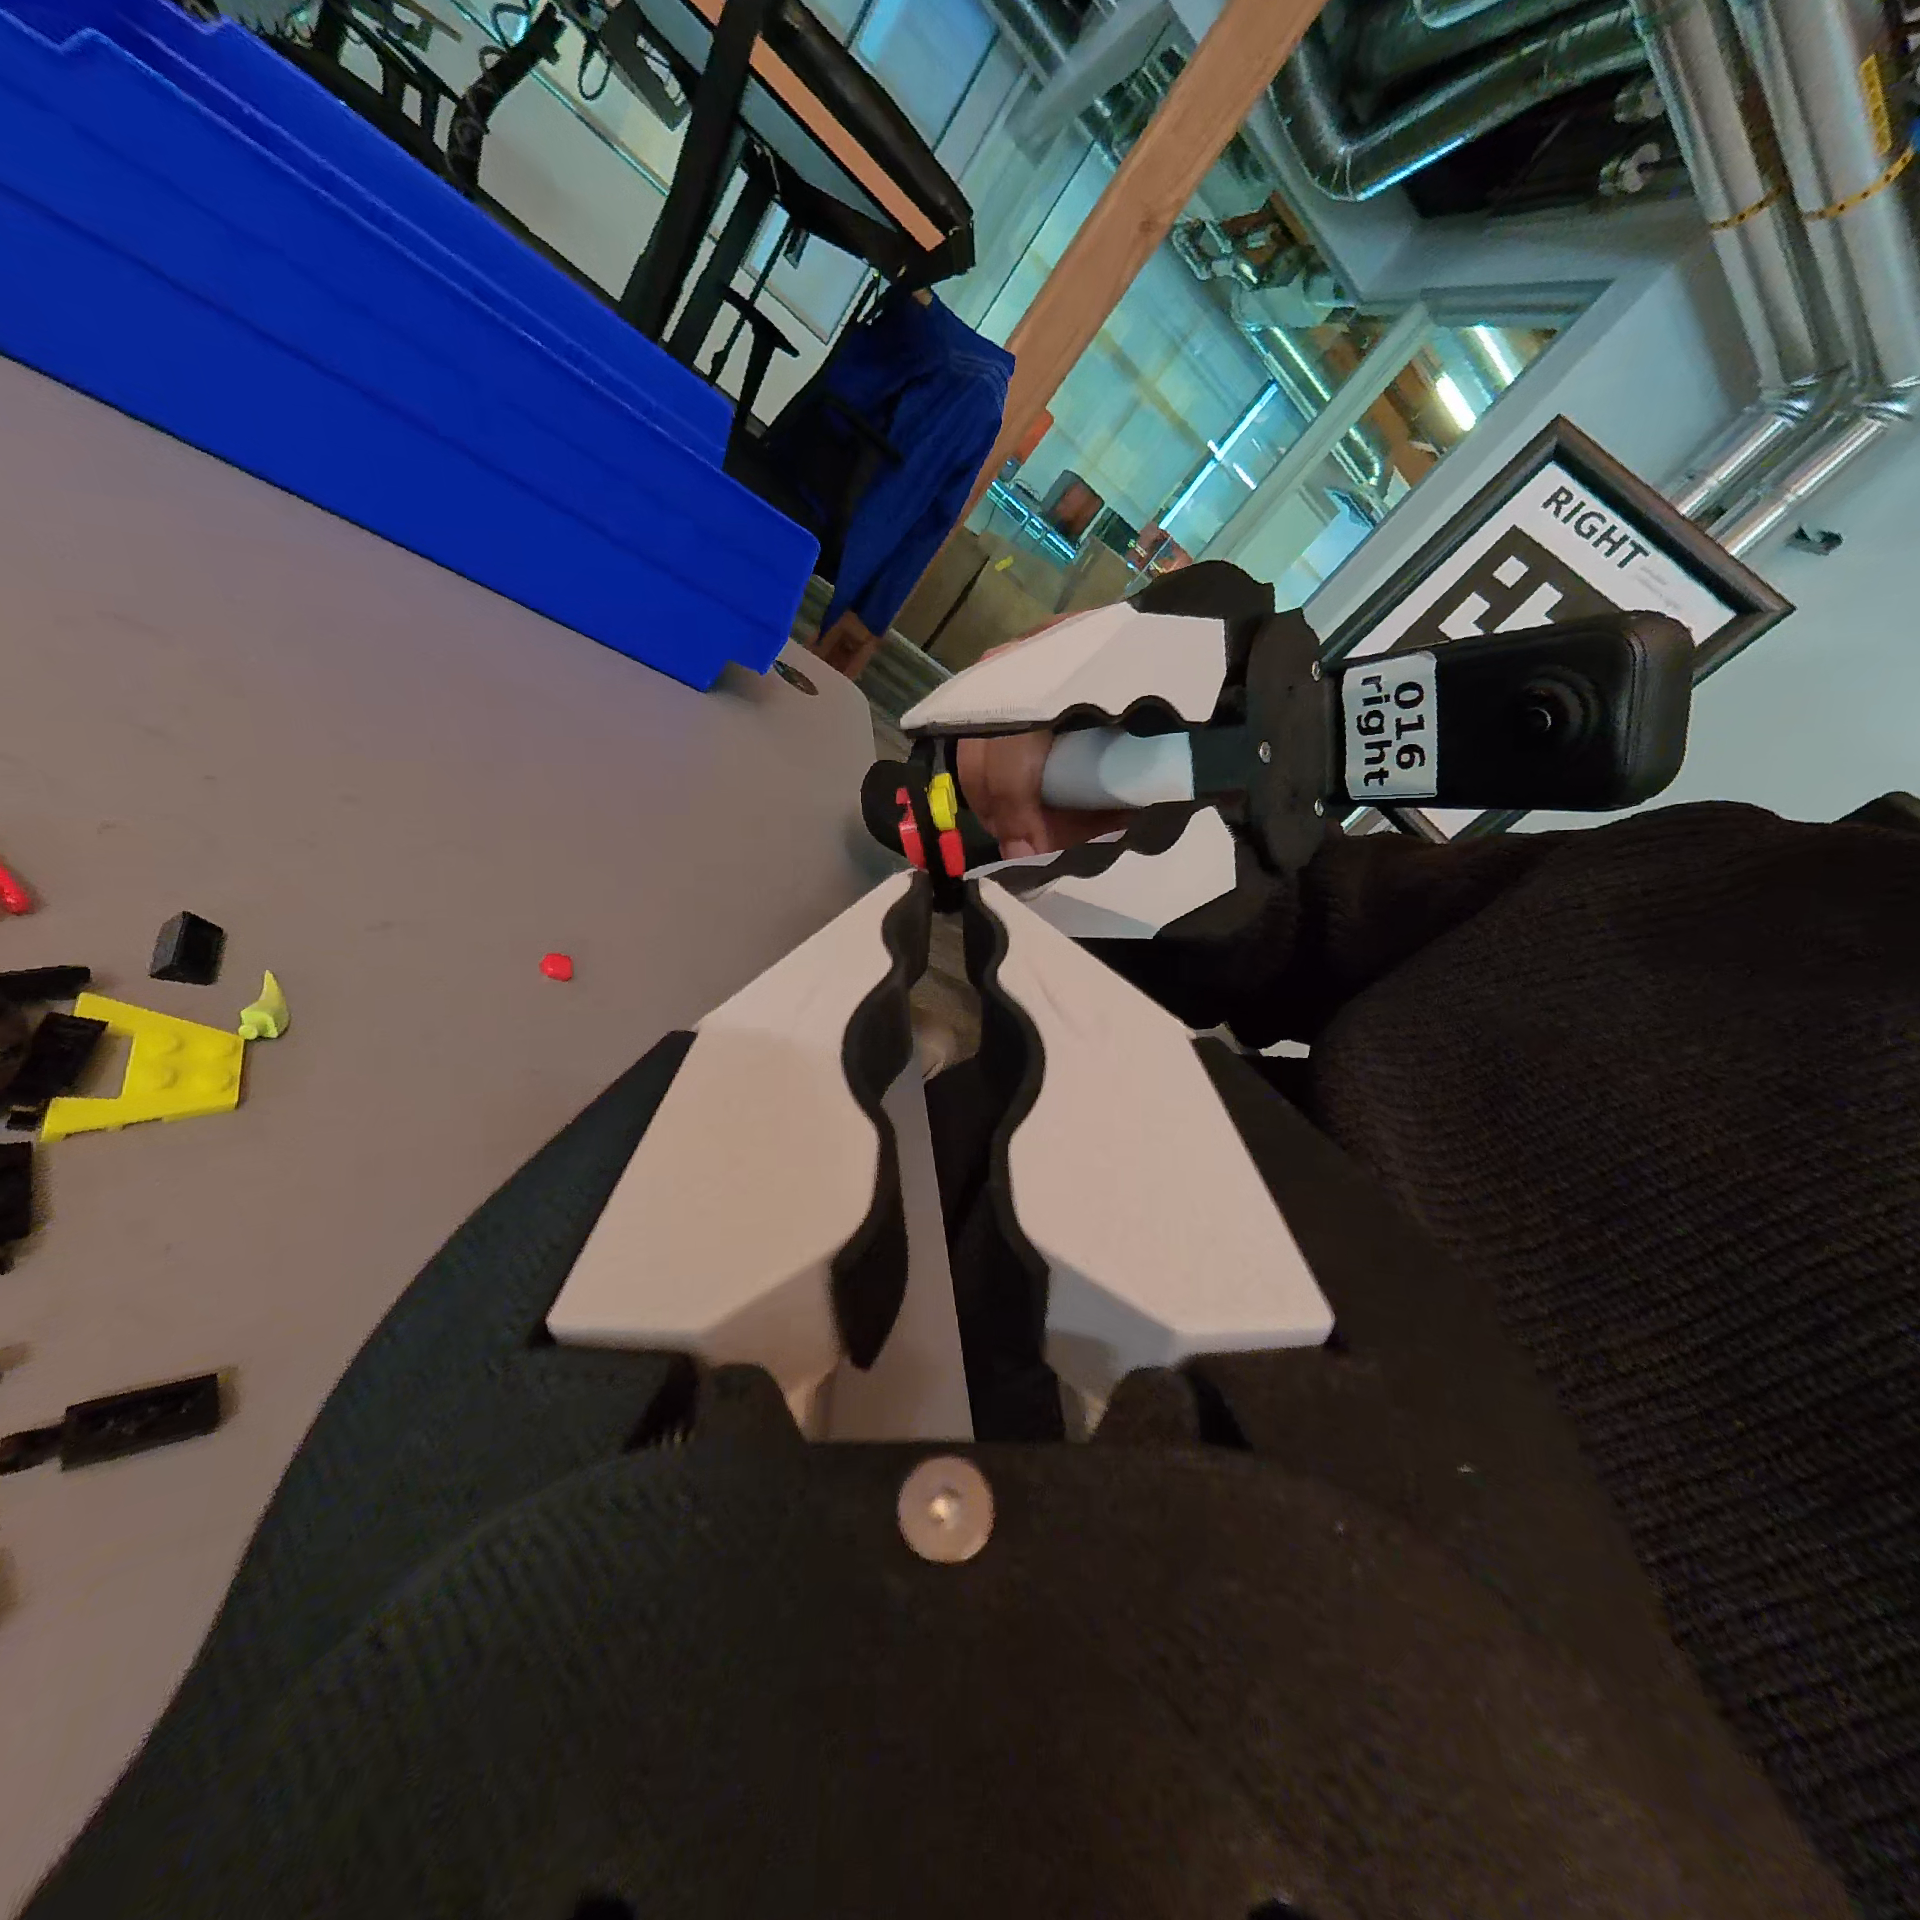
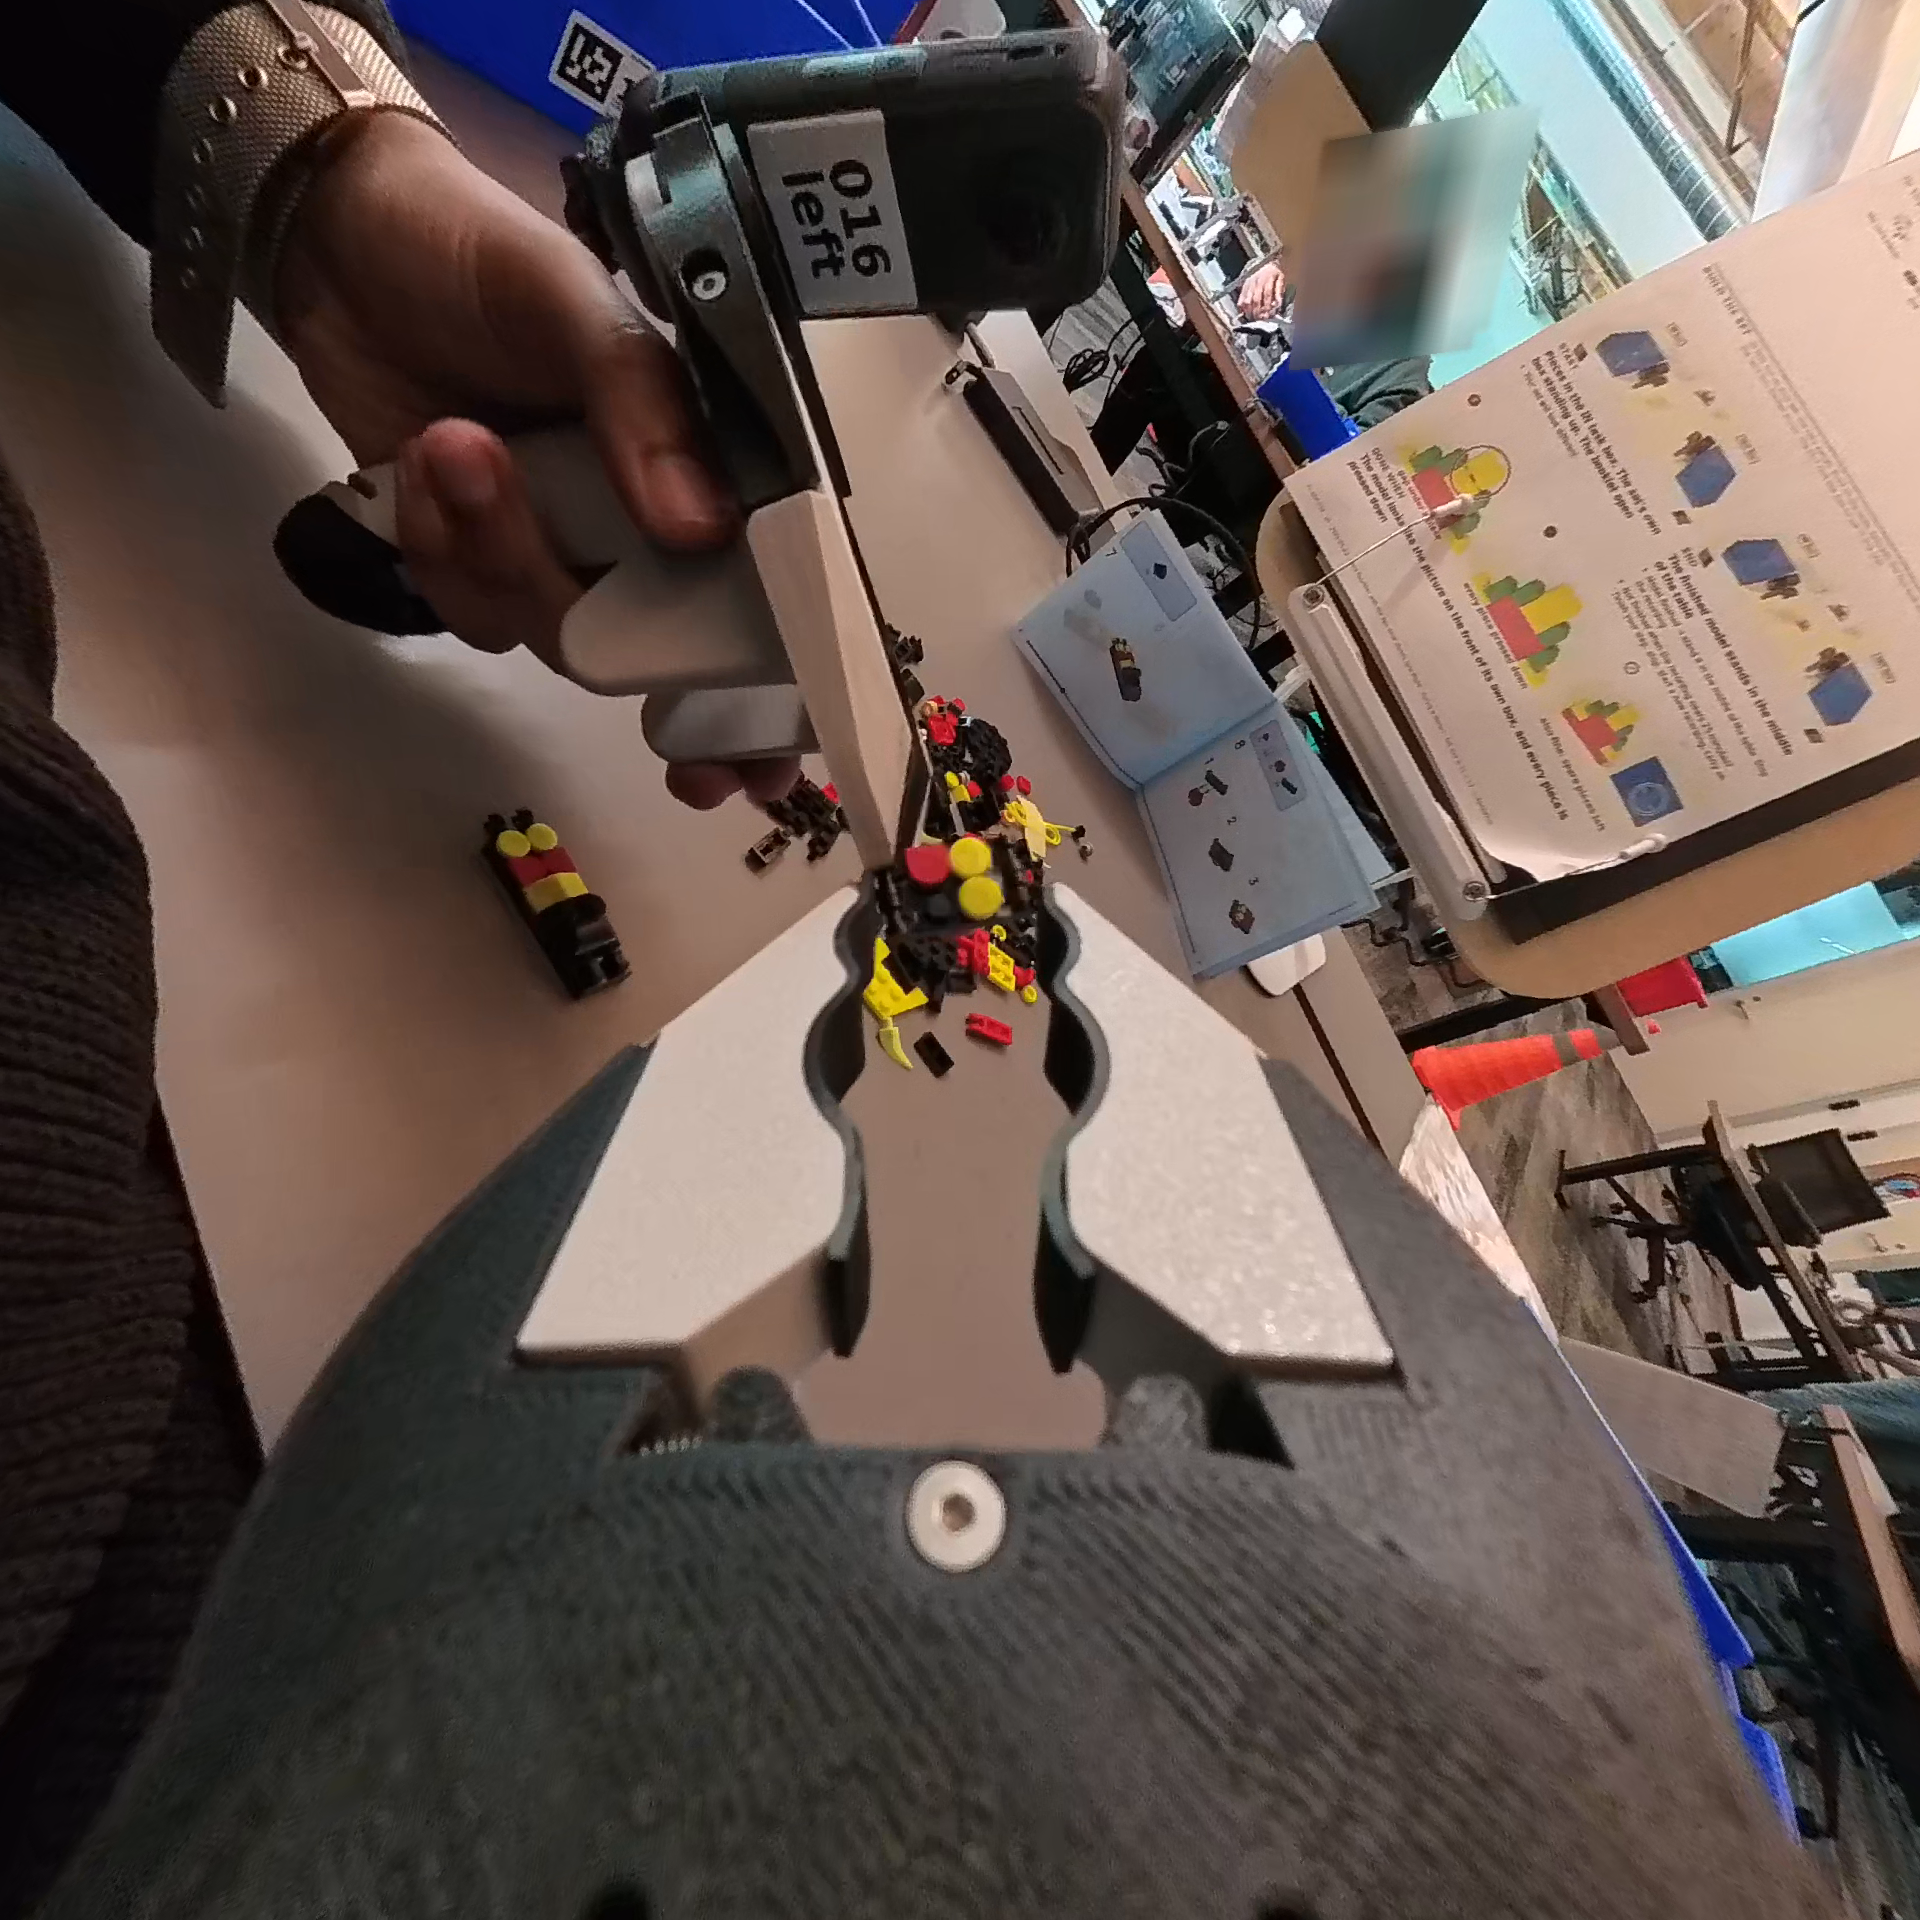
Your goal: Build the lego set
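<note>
A small lego assembly (image 1: 932, 823) of black bricks with red and yellow round studs is held in the air between both grippers. My left gripper (image 1: 940, 894) is shut on its black lower end. My right gripper (image 2: 956, 896) grips its sides, and the assembly (image 2: 951, 878) fills the gap between its tips. In the left wrist view the right gripper (image 1: 935, 800) comes in from the right. In the right wrist view the left gripper (image 2: 883, 844) comes down from above. A second built piece (image 2: 556, 904), black with yellow and red, lies on the table.
Loose red, yellow and black pieces (image 2: 966, 977) lie on the grey table (image 1: 416, 779), among them a yellow wedge plate (image 1: 156, 1075). An open booklet (image 2: 1195, 748) lies beyond the pieces. An instruction sheet (image 2: 1662, 540) stands at the right. Blue bins (image 1: 364, 343) line the far edge. The tips of both grippers are at nearly the same place.
</note>
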### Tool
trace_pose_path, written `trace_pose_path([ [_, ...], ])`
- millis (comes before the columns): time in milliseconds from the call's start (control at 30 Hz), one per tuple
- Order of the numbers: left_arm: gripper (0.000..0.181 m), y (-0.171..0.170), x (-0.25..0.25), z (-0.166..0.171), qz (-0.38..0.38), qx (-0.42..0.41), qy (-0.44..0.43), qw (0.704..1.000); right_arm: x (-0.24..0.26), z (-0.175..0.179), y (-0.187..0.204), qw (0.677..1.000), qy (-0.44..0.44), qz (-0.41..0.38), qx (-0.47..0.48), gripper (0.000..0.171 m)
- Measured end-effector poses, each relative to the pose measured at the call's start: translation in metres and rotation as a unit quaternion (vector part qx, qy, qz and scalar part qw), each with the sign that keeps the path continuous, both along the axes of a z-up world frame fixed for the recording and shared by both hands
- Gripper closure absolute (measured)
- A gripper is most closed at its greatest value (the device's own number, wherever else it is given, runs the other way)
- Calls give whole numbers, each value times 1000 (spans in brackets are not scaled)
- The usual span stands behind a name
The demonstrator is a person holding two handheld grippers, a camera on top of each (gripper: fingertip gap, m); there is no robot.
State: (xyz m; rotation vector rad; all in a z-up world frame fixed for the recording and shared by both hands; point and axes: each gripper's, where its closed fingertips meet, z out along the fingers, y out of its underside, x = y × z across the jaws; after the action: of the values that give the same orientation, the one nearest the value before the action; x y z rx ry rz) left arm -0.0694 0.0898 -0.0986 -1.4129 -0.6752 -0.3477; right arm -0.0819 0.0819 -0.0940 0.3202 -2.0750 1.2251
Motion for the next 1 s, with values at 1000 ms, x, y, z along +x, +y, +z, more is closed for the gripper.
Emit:
trace_pose_path([
  [1000, 179, 3, -2, -23, 11, -95, 41, 995, -3, -18, 5, 998, -23, 8, 51, 142],
])
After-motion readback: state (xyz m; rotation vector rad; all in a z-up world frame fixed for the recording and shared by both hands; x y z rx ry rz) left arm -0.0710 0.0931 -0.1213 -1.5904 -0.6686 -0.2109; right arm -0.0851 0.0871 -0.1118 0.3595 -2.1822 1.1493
